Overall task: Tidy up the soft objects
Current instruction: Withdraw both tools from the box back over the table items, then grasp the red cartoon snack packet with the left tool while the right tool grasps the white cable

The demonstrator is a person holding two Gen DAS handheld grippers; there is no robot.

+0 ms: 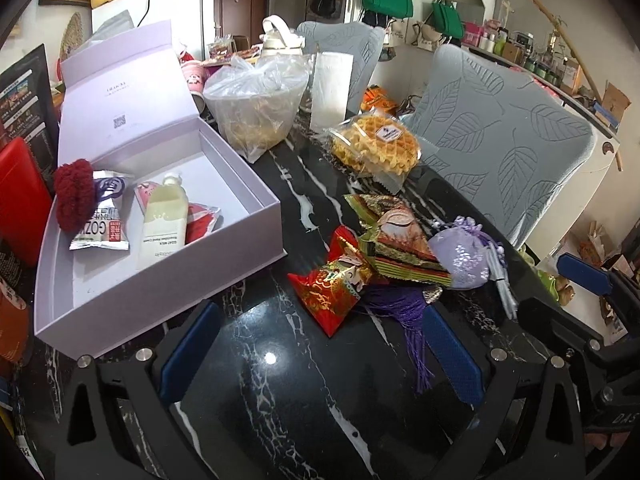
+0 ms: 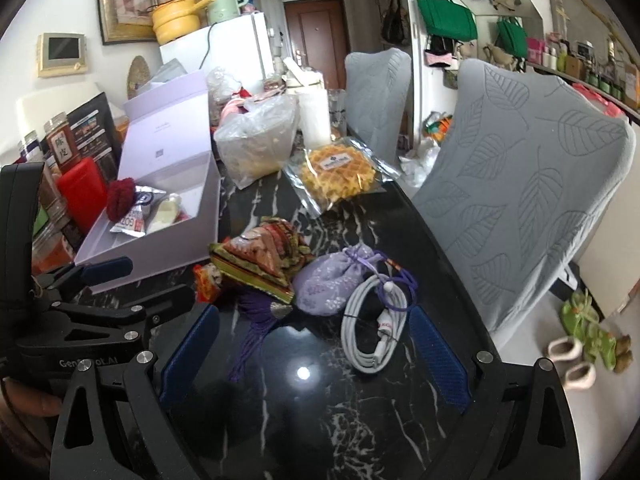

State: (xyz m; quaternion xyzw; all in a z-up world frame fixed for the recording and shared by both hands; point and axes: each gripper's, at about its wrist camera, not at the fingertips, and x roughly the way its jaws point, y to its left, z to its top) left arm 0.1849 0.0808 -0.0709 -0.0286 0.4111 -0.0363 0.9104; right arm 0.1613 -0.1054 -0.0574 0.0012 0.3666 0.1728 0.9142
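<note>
Both grippers, left gripper (image 1: 320,356) and right gripper (image 2: 314,350), are held wide and empty before the lilac sachet (image 2: 330,286), right of the gift box (image 1: 168,280), ready for loading.

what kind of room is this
Most likely a lived-in home dining area: a black marble table with leaf-patterned covered chairs, a white fridge topped with cookware, and a front door behind.

bagged waffle (image 1: 374,145), grey chairs (image 2: 532,184), fridge (image 2: 224,46)
</note>
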